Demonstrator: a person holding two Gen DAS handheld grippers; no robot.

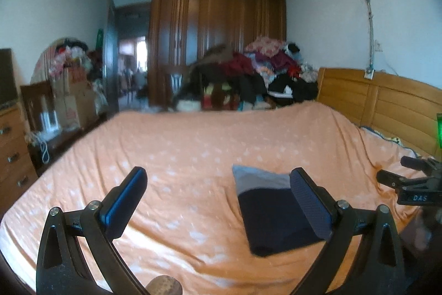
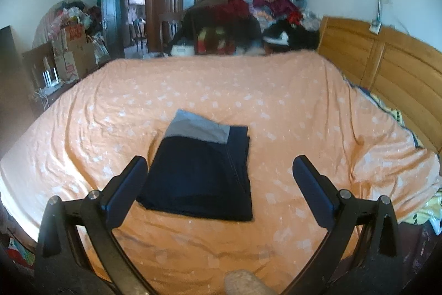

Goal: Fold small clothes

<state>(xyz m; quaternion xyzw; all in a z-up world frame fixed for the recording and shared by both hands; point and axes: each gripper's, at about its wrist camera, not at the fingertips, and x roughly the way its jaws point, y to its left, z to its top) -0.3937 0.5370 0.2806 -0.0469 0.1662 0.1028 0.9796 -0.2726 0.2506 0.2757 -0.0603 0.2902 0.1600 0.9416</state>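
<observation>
A folded dark navy garment (image 2: 199, 173) with a light grey band at its far end lies flat on the orange bed cover (image 2: 248, 90). My right gripper (image 2: 218, 179) hovers open above the near edge of the bed, the garment just ahead between its fingers and nearer the left one. In the left wrist view the same garment (image 1: 273, 214) sits to the right, partly behind the right finger of my open left gripper (image 1: 218, 190), which holds nothing. The other gripper (image 1: 414, 184) shows at the far right edge.
A wooden headboard (image 2: 386, 65) runs along the right. A heap of clothes (image 2: 248, 18) and a tall wooden wardrobe (image 1: 215, 26) stand beyond the bed's far edge. Boxes (image 2: 74, 51) and a drawer unit (image 1: 13, 151) sit at the left. Crumpled yellow fabric (image 2: 425, 212) lies at the bed's right corner.
</observation>
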